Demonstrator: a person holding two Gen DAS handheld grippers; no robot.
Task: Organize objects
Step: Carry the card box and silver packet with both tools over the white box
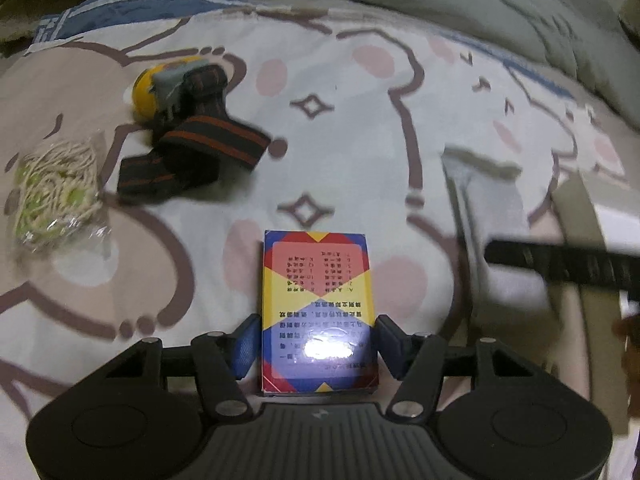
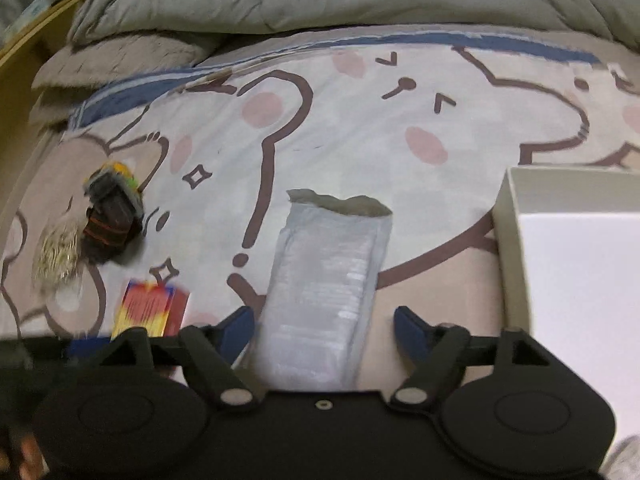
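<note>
Card box [image 1: 318, 312] sits flat on the bed sheet [image 1: 360, 140], clamped between the blue pads of the left gripper [image 1: 318, 350]; jaws clenched on its long sides near the close end. Box is a small pack, printed red, yellow and blue, dark text on top, glossy with a glare spot. Looks rigid, should lift clean.

Right gripper [image 2: 324, 330] hangs over a grey padded envelope [image 2: 328, 280] with a torn open end pointing away. Jaws released: left pad touches or nearly touches the envelope edge, right pad stands clear. Not held.

White open box [image 2: 568, 272] just to the right of the envelope, inside bare as far as seen. Probably the bin for sorting.

Step, as I judge it: grasp made on the card box, lift pending. Next move calls for raising it and carrying it across to the white box, past the envelope and the right gripper.

Also on the sheet, off to the left: headlamp [image 1: 188, 120] with dark striped strap, and a clear bag of cord [image 1: 56, 192]. Both untouched, well apart from either gripper.
</note>
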